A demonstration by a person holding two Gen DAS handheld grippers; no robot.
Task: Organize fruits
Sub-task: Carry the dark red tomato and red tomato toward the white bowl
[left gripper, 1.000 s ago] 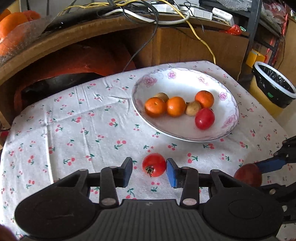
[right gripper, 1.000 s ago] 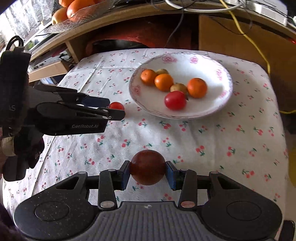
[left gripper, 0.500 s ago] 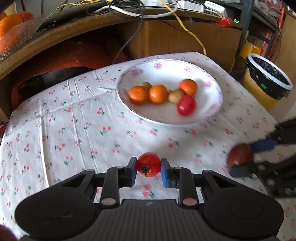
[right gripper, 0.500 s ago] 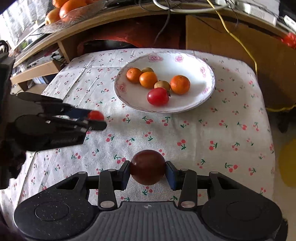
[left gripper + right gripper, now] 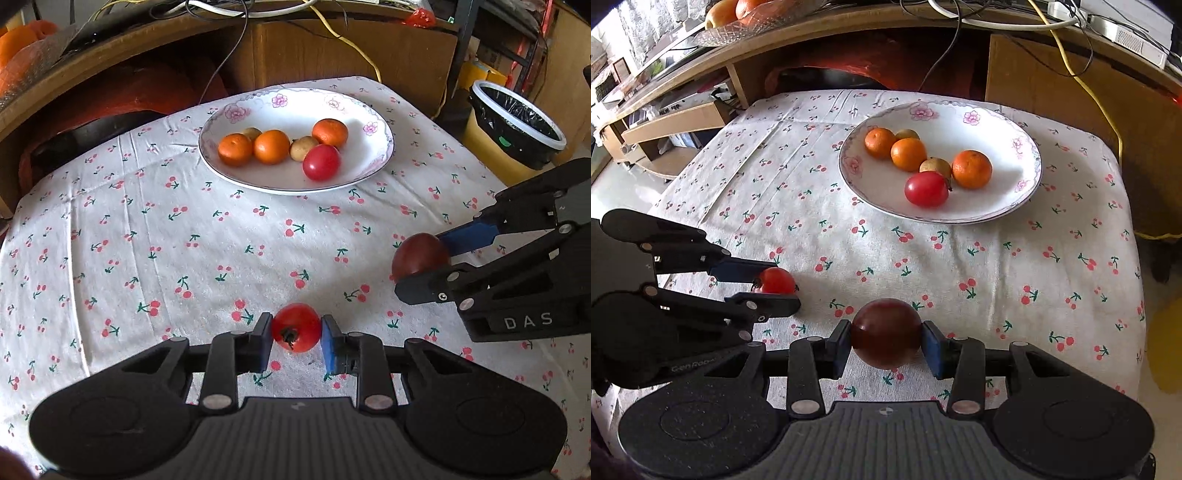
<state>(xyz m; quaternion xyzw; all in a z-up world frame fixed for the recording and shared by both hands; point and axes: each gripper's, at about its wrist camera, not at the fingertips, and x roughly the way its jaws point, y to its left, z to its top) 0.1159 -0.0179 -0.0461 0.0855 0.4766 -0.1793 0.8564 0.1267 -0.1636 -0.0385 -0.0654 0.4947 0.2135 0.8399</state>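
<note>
Red and glossy, a small round tomato with a dark stem scar (image 5: 296, 328) is clamped between the blue-padded jaws of the left gripper (image 5: 295, 341), above the near part of the cherry-print cotton tablecloth (image 5: 155, 229). Whether it is lifted clear of the cloth cannot be told. To its right, a larger dark maroon round fruit (image 5: 885, 333) is pinched between the jaws of the right gripper (image 5: 886, 341), likewise on the near side. Farther back, a white porcelain plate with pink flowers on its rim (image 5: 1008, 122) is seen to hold three oranges, two small brownish fruits and one red tomato, clustered left of centre.

Risks are judged as follows. The smooth, round skins may slip from the narrow pads if the grip is eased in transit. If both fruits are carried together, the two grippers may collide over the plate. A fruit set down on the cluster may roll off the shallow rim.
</note>
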